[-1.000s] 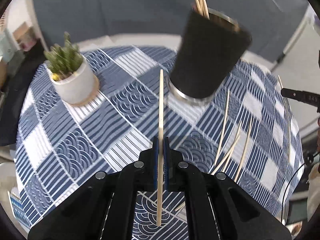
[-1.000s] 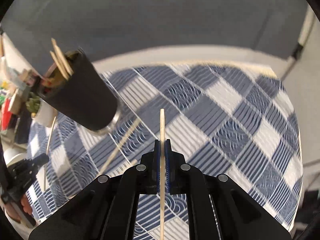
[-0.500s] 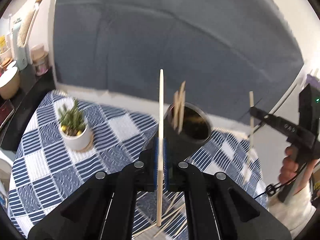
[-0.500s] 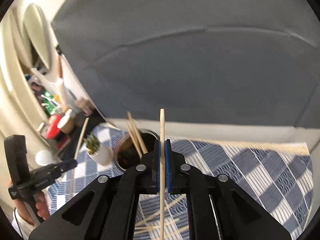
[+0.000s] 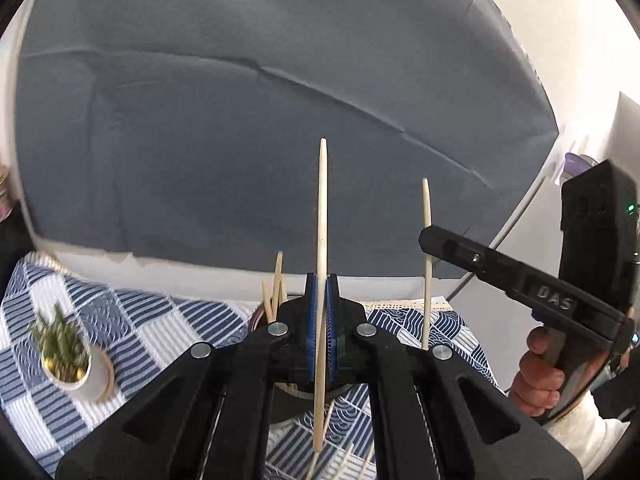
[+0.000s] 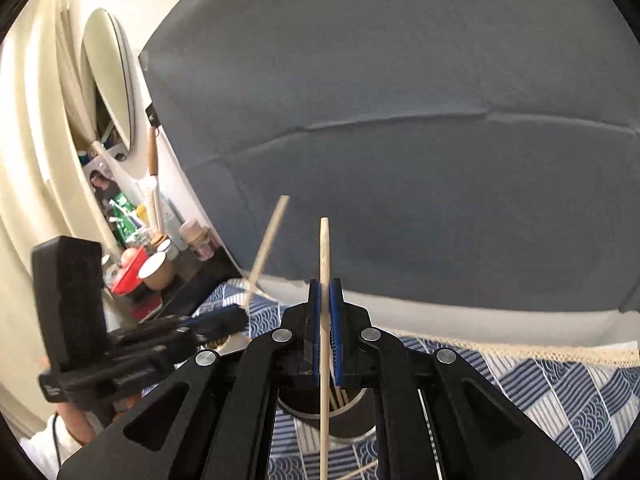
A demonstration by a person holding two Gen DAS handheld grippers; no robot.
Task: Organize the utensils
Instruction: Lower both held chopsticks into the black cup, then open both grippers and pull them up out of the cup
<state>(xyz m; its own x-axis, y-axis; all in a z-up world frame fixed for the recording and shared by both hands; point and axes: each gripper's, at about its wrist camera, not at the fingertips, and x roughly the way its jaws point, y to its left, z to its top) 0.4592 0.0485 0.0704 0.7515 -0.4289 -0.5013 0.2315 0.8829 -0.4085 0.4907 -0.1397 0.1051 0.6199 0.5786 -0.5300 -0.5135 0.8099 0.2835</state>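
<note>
Left wrist view: the left gripper (image 5: 321, 334) is clenched on a pale wooden chopstick (image 5: 322, 240), which stands upright between the blue pads (image 5: 311, 328) with its tapered tip at 12 o'clock and its lower end hanging below the jaws. At 3 o'clock the right gripper (image 5: 430, 238) holds a second chopstick (image 5: 427, 264), also near vertical. In the right wrist view this right gripper (image 6: 325, 332) is likewise closed on its stick (image 6: 323, 312), gripped at about mid-length. The dark cylindrical utensil holder (image 6: 352, 416) sits on the blue-and-white patterned tablecloth (image 6: 560, 392) just behind the jaws, at 6 o'clock, with several sticks already standing inside. Loose chopsticks (image 5: 348, 460) lie on the cloth at the bottom edge. Handling, as a judgement: each stick is light, stiff and smooth — it can pivot or slip in a narrow pinch. Take hold near the middle, pads square to the shaft, so the lower end stays controllable when aimed at the holder's mouth. A small potted plant (image 5: 66, 354) stands at 8 o'clock, well apart.
</note>
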